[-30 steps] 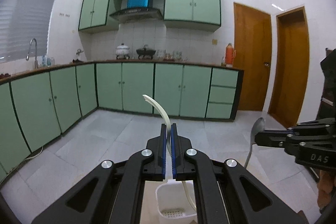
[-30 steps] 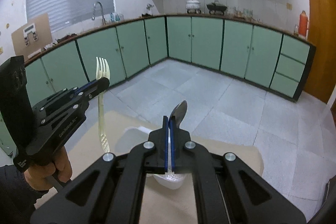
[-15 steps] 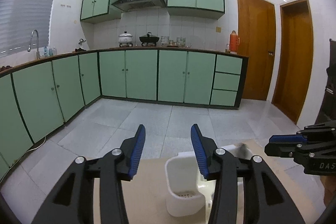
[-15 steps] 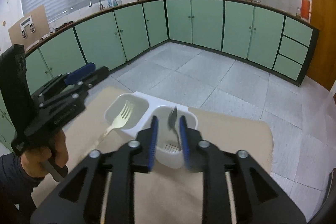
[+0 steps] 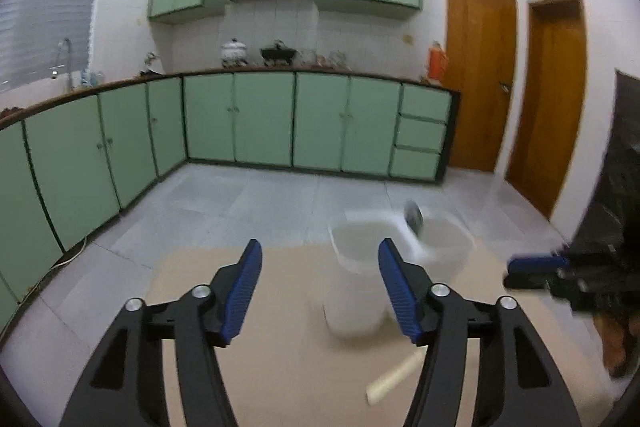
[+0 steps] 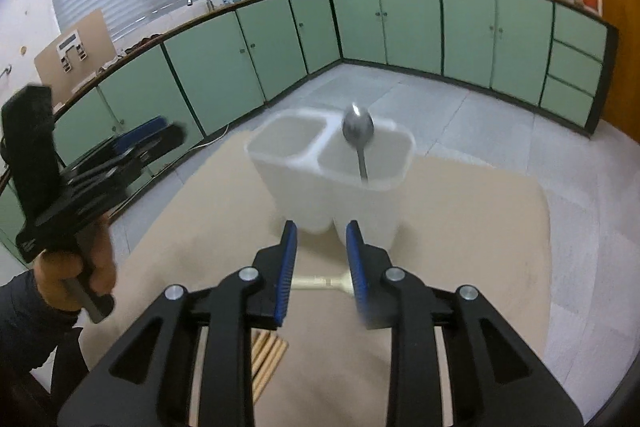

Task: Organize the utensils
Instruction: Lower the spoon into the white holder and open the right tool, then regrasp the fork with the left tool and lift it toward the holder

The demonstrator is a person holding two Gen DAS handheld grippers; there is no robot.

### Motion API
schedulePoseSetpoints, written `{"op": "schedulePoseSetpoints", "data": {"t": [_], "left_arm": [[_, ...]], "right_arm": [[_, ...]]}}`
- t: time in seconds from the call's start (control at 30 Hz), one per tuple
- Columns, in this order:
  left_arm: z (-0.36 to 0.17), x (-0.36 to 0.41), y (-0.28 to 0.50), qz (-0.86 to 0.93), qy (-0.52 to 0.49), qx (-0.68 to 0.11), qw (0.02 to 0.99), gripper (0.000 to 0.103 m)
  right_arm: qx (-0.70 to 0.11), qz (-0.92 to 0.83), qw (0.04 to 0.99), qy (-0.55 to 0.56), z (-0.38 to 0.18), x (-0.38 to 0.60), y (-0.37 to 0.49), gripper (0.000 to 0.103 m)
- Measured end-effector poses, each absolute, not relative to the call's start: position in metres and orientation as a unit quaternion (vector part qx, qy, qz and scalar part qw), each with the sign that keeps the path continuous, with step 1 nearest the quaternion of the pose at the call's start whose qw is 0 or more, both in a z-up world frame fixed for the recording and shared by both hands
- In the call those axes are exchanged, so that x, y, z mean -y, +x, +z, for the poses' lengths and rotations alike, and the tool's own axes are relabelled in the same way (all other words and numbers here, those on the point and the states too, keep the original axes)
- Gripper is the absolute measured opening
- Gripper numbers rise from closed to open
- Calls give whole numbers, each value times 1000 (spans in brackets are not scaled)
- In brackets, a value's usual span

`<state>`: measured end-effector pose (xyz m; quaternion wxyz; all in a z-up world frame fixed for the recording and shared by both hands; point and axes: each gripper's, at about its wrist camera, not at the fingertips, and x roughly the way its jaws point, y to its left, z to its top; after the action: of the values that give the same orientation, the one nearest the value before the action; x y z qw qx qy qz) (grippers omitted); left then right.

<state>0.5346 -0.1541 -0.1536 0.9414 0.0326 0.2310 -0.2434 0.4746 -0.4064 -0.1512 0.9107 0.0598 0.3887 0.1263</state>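
No readable writing anywhere. Nearest, left claw [image 5: 320, 291] opening, empty; right claw [image 6: 320, 259] parted, empty, above cream handle [image 6: 316, 282] and wooden sticks [image 6: 268, 355] on beige tabletop [image 6: 472, 227]. Beyond, white two-cup holder [image 6: 332, 183], metal spoon [image 6: 359, 135] upright in right cup.

No lettering, label, brand or number can be read; every surface is blurred or bare.
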Motion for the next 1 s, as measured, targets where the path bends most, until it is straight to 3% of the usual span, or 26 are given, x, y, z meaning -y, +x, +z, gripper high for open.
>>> {"op": "schedulePoseSetpoints", "data": {"t": [0.13, 0.23, 0.63, 1.0], "left_arm": [[-172, 142, 500, -222, 60, -223, 947, 64], [-182, 142, 489, -233, 47, -224, 945, 73], [-228, 262, 505, -347, 168, -260, 885, 72], [-268, 295, 526, -360, 239, -313, 846, 63]], "right_arm": [[-428, 101, 889, 128, -184, 433, 465, 27], [-440, 84, 885, 125, -206, 432, 456, 27], [-376, 32, 920, 109, -184, 463, 390, 29], [-380, 35, 919, 103, -203, 463, 408, 29]]}}
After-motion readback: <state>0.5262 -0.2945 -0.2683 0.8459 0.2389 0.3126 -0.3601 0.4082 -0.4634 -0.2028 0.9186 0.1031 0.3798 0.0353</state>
